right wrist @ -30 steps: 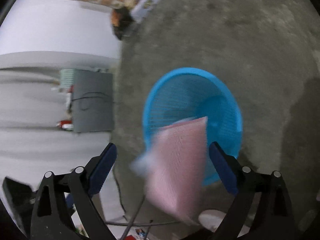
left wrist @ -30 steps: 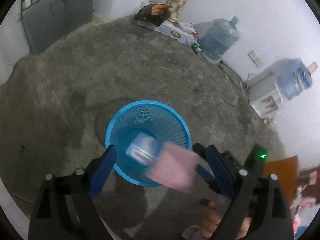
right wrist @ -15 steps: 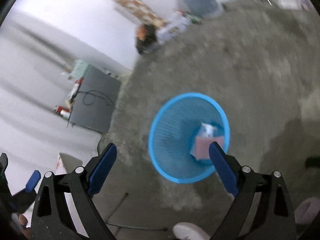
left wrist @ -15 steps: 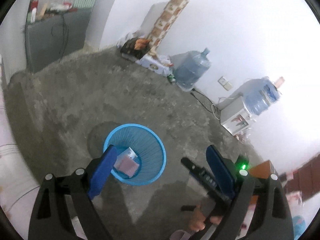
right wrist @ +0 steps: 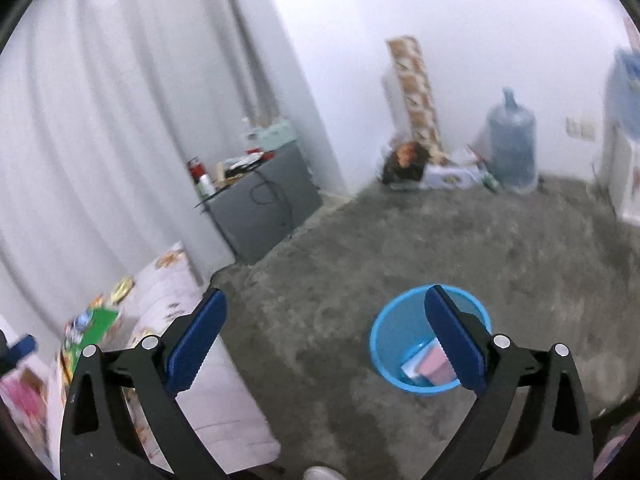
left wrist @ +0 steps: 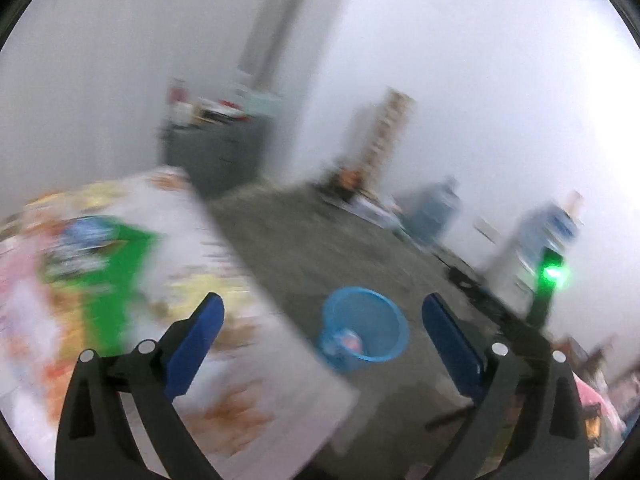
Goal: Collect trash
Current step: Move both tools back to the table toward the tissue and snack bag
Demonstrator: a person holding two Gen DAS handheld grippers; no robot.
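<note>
- The left gripper [left wrist: 322, 322] has its blue fingers [left wrist: 196, 342] spread wide with nothing between them; the right gripper [right wrist: 325, 326] likewise stands wide apart and empty.
- Nearest on the left of both views lies a bed [right wrist: 224, 392] with a pale flower-print cover; its long edge runs diagonally, and bare concrete floor [right wrist: 500, 248] begins right at that edge.
- On the bed, near its far end, sits a green packet [right wrist: 94, 330] among other colourful wrappers; the left wrist view is smeared by motion, so its green packet [left wrist: 116, 256] is only a blur. No print can be read in either view.
- The blue mesh bin [right wrist: 384, 344] stands upright on the floor, apart from the bed, with open floor all round it. In the right wrist view the right finger overlaps its rim.
- Inside it lie a pink pouch [right wrist: 434, 364] and a white-blue wrapper; the left wrist view shows the blue mesh bin [left wrist: 394, 330] smaller, its contents blurred.
- Only the right wrist view shows sharply a grey cabinet [right wrist: 264, 204] against the curtain, with cans and clutter on top.
- Farthest, along the wall, stand a patterned roll [right wrist: 416, 88] and a water jug [right wrist: 512, 140].
- Only the left wrist view shows a green light [left wrist: 552, 270] at right.
</note>
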